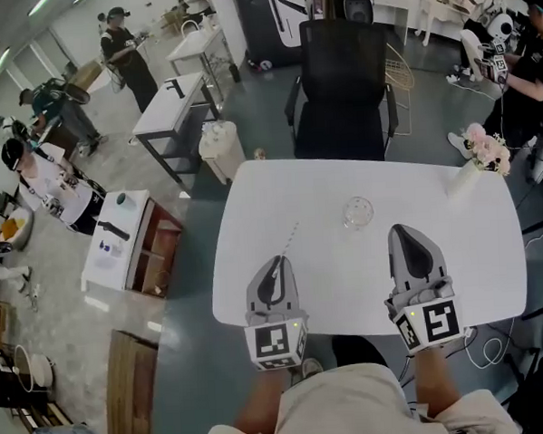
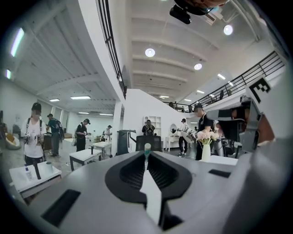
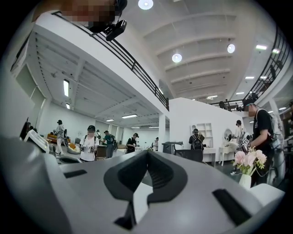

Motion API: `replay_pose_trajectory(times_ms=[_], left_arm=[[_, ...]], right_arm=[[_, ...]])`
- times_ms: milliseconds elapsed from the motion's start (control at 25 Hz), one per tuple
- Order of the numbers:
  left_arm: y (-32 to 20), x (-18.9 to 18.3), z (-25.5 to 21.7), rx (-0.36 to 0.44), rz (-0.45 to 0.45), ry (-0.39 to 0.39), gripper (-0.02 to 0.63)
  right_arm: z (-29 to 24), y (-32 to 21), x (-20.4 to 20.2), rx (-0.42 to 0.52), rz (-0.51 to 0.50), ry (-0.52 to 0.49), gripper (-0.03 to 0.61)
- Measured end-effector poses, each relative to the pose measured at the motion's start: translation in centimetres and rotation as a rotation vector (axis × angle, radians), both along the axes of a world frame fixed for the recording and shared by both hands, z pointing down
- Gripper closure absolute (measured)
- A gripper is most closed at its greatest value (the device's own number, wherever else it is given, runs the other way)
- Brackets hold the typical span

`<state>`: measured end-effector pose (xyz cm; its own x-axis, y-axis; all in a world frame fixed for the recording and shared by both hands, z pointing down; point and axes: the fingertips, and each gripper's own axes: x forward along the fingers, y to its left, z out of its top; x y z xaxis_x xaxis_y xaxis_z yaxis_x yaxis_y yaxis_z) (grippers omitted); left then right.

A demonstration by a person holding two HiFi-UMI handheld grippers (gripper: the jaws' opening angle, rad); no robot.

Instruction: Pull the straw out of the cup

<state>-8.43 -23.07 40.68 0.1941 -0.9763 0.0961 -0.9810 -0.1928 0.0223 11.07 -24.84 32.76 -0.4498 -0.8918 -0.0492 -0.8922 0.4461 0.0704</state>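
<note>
A clear cup (image 1: 357,212) stands empty on the white table (image 1: 473,246), a little beyond the two grippers. My left gripper (image 1: 276,260) is shut on a thin straw (image 1: 290,238), which sticks out past the jaw tips toward the far side, left of the cup and apart from it. In the left gripper view the straw (image 2: 147,151) shows as a pale stub with a green band between the closed jaws of the left gripper (image 2: 147,159). My right gripper (image 1: 402,229) is shut with nothing in it, just right of the cup; the right gripper (image 3: 147,154) shows its jaws meeting, nothing between them.
A white vase of pink flowers (image 1: 484,151) stands at the table's far right corner. A black office chair (image 1: 341,81) is pushed up to the far edge. Other tables and several people stand around the room, away from this table.
</note>
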Motion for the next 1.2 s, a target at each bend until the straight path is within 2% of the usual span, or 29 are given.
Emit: replay_pose_trajectory(times_ms=[160, 400, 560, 680, 800, 1200], left_arm=[[2.6, -3.3, -3.1, 0.058, -0.048, -0.022, 0.591], [5.9, -7.0, -9.1, 0.196, -0.092, -0.071, 0.591], [7.7, -8.1, -12.1, 0.275, -0.108, -0.111, 0.591], [9.2, -8.1, -13.7, 0.336, -0.128, -0.179, 0.591], [10.0, -7.7, -14.0, 0.358, -0.116, -0.207, 0.591], [11.1, -6.6, -13.7, 0.362, -0.066, -0.183, 0.591]], right_arm=[[-1.7, 2.3, -1.9, 0.041, -0.009, 0.001, 0.578], [-4.6, 4.8, -3.9, 0.114, -0.005, -0.006, 0.578], [-6.5, 6.5, -4.7, 0.164, 0.002, -0.01, 0.578], [-7.1, 7.9, -4.9, 0.185, 0.011, -0.013, 0.578], [-7.2, 8.8, -5.0, 0.196, 0.019, -0.001, 0.578], [-6.7, 11.0, -4.3, 0.188, 0.058, 0.028, 0.578]])
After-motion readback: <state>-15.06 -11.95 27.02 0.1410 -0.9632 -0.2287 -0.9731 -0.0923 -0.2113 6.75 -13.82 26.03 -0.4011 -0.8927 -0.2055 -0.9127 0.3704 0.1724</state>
